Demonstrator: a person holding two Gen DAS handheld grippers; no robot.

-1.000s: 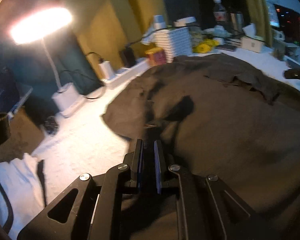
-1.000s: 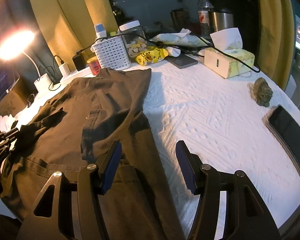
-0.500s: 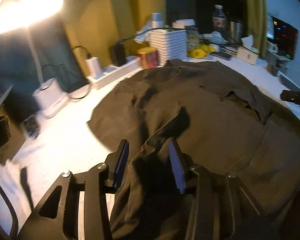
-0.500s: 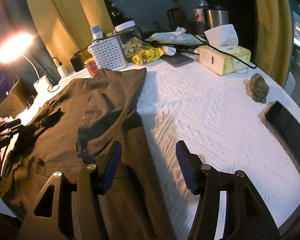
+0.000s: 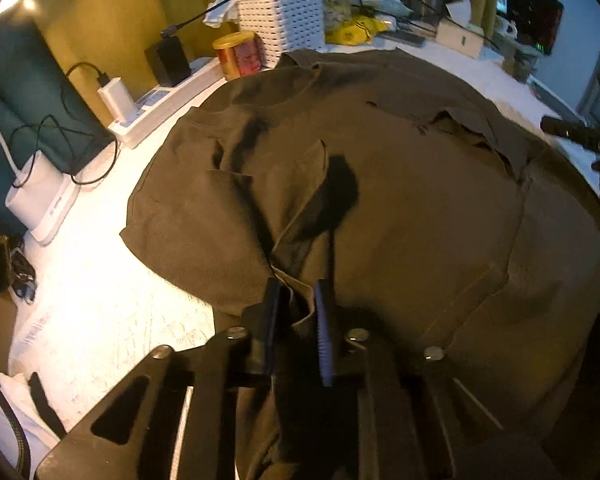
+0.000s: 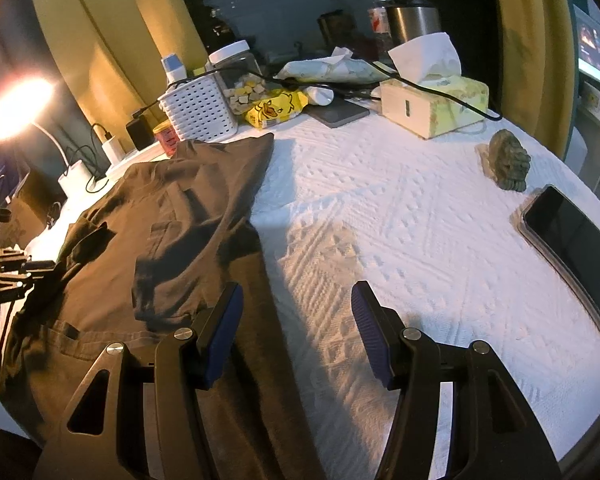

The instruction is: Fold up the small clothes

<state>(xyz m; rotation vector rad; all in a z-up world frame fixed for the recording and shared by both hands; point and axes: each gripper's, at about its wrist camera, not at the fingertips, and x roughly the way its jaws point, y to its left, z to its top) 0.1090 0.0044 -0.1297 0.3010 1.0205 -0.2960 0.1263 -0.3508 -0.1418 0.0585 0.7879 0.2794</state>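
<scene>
Dark olive-brown garment (image 5: 400,200) spread over the white textured tablecloth (image 6: 420,240), covering the left half of the table in the right wrist view and nearly the whole field in the left wrist view. Left gripper (image 5: 298,312) angled steeply down onto the near edge of the cloth, jaws having just been closing — a raised fold of fabric caught between the blue pads (image 5: 324,340), which appear to press on it, though the dim light leaves the contact itself hard to make out. From that pinch, a ridge of cloth running up and away toward a dark shadowed flap. Same gripper visible as a small dark shape at the far left edge (image 6: 12,276) in the right wrist view, at the garment's side.

Right gripper (image 6: 296,336) held tilted downward above the garment's right border, fingers spread wide with nothing between them — left pad over the fabric, right pad over bare tablecloth.

Beyond the garment: white perforated basket (image 6: 198,110), tissue box (image 6: 432,108), dark phone (image 6: 572,236) near the right rim, lit lamp (image 6: 16,108) at far left.
</scene>
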